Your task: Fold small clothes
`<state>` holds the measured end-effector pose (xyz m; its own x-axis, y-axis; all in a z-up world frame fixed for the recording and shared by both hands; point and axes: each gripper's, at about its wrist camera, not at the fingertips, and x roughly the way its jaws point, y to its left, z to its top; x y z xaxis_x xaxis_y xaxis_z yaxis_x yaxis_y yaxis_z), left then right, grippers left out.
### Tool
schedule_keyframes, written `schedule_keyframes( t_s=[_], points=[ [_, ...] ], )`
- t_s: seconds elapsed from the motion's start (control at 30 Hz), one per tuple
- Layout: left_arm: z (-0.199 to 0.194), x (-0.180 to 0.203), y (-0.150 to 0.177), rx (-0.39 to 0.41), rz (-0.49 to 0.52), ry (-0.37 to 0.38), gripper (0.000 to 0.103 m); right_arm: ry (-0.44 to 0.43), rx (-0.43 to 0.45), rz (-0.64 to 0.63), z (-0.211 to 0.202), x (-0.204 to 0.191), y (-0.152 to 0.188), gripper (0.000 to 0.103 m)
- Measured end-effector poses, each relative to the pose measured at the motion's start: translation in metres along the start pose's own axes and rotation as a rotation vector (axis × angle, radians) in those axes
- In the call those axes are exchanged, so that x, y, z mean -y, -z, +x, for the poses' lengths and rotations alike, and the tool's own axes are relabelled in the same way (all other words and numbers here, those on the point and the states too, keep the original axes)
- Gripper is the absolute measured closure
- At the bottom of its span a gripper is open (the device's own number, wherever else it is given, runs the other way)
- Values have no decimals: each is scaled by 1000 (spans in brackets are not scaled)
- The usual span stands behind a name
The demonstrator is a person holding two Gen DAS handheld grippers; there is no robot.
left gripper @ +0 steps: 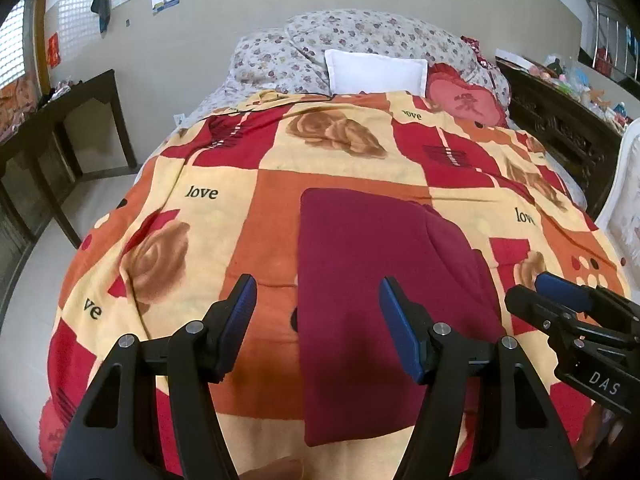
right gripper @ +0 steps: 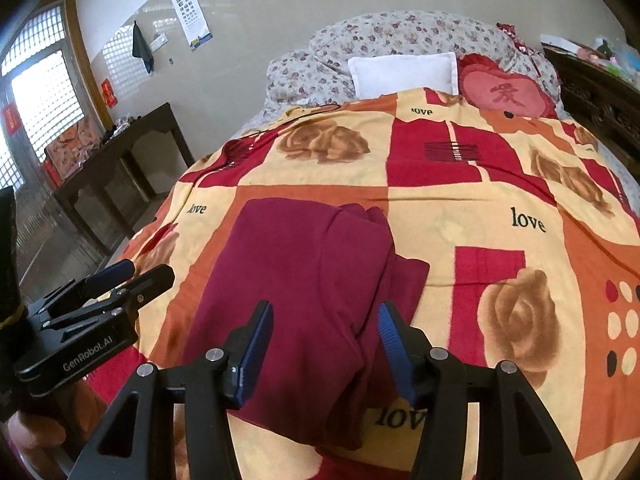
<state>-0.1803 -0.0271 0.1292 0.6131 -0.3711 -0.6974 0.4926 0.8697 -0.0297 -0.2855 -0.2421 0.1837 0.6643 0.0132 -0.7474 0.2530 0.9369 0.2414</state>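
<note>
A dark red garment (left gripper: 372,280) lies folded into a long rectangle on the patterned blanket (left gripper: 224,168); it also shows in the right wrist view (right gripper: 304,280), with a thicker folded edge on its right side. My left gripper (left gripper: 318,300) is open and empty, held above the garment's near left edge. My right gripper (right gripper: 326,324) is open and empty above the garment's near right part. The right gripper shows at the right of the left wrist view (left gripper: 560,296), and the left gripper at the left of the right wrist view (right gripper: 128,276).
A white pillow (left gripper: 376,74), floral pillows (left gripper: 280,56) and a red heart cushion (left gripper: 468,100) lie at the bed's head. A dark wooden table (left gripper: 68,120) stands left of the bed. A dark carved cabinet (left gripper: 560,120) and a white chair (left gripper: 624,200) stand at the right.
</note>
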Motion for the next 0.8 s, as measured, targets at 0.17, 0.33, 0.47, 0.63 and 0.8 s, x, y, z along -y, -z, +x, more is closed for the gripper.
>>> schedule_keyframes(
  t_s=[0.17,0.33,0.47,0.63,0.8],
  points=[
    [0,1,0,-6,-5,-2,39,-6,-6,-15,3,-3,-1,47],
    [3,1,0,-14,-3,-5,39,-14,-21,-10,7,-4,-1,46],
    [4,1,0,-16,-2,-5,39,-16,-28,-5,9,-2,0,46],
    [8,1,1,-25,0,-6,39,-18,-37,3,12,0,0,46],
    [13,1,2,-35,-1,-7,39,-21,-45,3,15,0,1,46]
  ],
)
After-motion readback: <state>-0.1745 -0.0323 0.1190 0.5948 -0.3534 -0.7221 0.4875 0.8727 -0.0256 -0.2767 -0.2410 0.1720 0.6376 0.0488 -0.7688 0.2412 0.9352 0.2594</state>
